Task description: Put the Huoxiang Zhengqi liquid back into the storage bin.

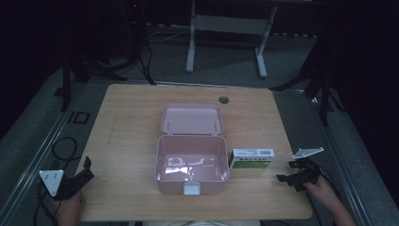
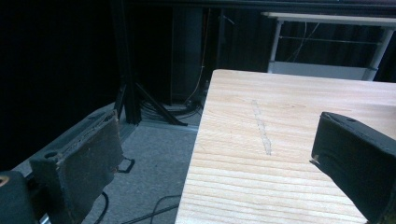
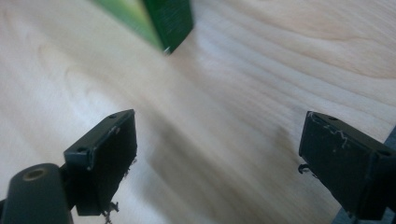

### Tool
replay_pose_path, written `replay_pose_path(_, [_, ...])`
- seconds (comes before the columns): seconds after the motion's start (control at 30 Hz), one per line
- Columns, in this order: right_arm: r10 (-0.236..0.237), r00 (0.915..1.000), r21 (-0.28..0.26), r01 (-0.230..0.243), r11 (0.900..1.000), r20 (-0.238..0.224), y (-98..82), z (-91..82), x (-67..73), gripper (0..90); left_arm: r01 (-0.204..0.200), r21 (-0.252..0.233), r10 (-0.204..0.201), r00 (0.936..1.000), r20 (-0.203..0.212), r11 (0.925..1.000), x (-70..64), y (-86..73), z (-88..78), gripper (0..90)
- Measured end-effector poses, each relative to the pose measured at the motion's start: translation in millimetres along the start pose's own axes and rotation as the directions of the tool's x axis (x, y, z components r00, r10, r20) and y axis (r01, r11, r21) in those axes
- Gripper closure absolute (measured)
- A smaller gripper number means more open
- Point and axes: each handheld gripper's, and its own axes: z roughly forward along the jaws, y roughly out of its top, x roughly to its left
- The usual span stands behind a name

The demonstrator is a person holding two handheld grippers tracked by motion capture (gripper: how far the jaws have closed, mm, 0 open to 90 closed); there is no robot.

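The small box [image 1: 251, 159] is seen lying just right of the open pink case [image 1: 192, 162] on the worktop [image 1: 131, 141]. The right hand-held gripper [image 1: 288, 178], jaws apart and empty, is near it; a glancing approach could probably shove it against the case. The left hand-held gripper [image 1: 84, 165] is held open, idle.

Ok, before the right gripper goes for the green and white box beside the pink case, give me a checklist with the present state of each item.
1. Right gripper jaws open, nothing between them: ok.
2. Green and white box lies free on the table, nothing on top: ok.
3. Pink case lid up, inside free of loose things: ok.
4. Box close beside the case's right wall; whether a jaw fits on that side: cannot tell.
5. Left gripper open, at the table's left edge, away from the case: ok.
6. Right gripper lined up with the box: not ok, in the right gripper view the box sits at the top edge, off-centre.
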Motion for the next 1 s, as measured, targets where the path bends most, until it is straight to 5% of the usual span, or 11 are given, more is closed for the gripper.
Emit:
replay_pose_path(0.1, [-0.065, 0.9979, 0.066, 0.065, 0.996, -0.004, 4.5, -2.1, 4.3, 11.0, -0.003, 0.001, 0.003, 1.0, 0.002, 1.0, 0.0, 0.0, 0.0, 2.1])
replay_pose_path(0.37, [-0.195, 0.9803, 0.186, 0.198, 0.962, -0.035, 13.6, -4.1, 16.9, 11.1, 0.0, 0.0, 0.0, 1.0, 0.005, 1.0, 0.5, 0.1, -0.1, 2.1])
replay_pose_path(0.4, [-0.242, 0.9685, 0.232, 0.249, 0.94, -0.057, 17.1, -5.6, 23.6, 11.1, -0.001, 0.001, 0.001, 1.0, 0.006, 1.0, 0.4, 0.0, -0.1, 2.1])
replay_pose_path(0.43, [-0.242, 0.9685, 0.232, 0.249, 0.94, -0.057, 17.1, -5.6, 23.6, 11.1, -0.001, 0.0, 0.001, 1.0, 0.006, 1.0, 0.3, 0.1, -0.1, 2.1])
replay_pose_path(0.47, [-0.274, 0.9606, 0.263, 0.277, 0.924, -0.047, 19.4, -6.3, 27.5, 11.1, -0.001, 0.001, 0.001, 1.0, 0.006, 1.0, 0.3, 0.0, -0.1, 2.1])
replay_pose_path(0.57, [-0.292, 0.9542, 0.289, 0.298, 0.91, -0.063, 21.5, -6.8, 30.3, 11.1, -0.001, 0.001, 0.001, 1.0, 0.007, 1.0, 0.3, 0.1, -0.1, 2.1])
replay_pose_path(0.6, [-0.307, 0.9491, 0.319, 0.313, 0.895, -0.068, 23.5, -7.4, 33.0, 11.0, -0.001, 0.001, 0.001, 1.0, 0.007, 1.0, 0.4, 0.1, 0.0, 2.1])
replay_pose_path(0.77, [-0.325, 0.942, 0.345, 0.333, 0.877, -0.085, 27.4, -8.1, 37.0, 11.1, 0.0, 0.0, 0.0, 0.9999, 0.011, 1.0, 0.5, 0.1, -0.3, 2.1])
replay_pose_path(0.8, [-0.338, 0.9364, 0.359, 0.349, 0.866, -0.096, 28.8, -7.0, 40.3, 11.1, 0.0, 0.001, 0.0, 0.9999, 0.012, 1.0, 0.6, 0.1, -0.2, 2.1])
replay_pose_path(0.83, [-0.338, 0.9364, 0.359, 0.349, 0.866, -0.096, 28.8, -7.0, 40.3, 11.1, 0.0, 0.001, 0.0, 0.9999, 0.012, 1.0, 0.6, 0.1, -0.2, 2.1])
replay_pose_path(1.0, [-0.36, 0.9257, 0.407, 0.375, 0.833, -0.115, 31.3, -3.1, 48.3, 12.7, 0.001, 0.003, -0.002, 0.9999, 0.017, 1.0, 0.7, 0.2, 0.0, 2.1])
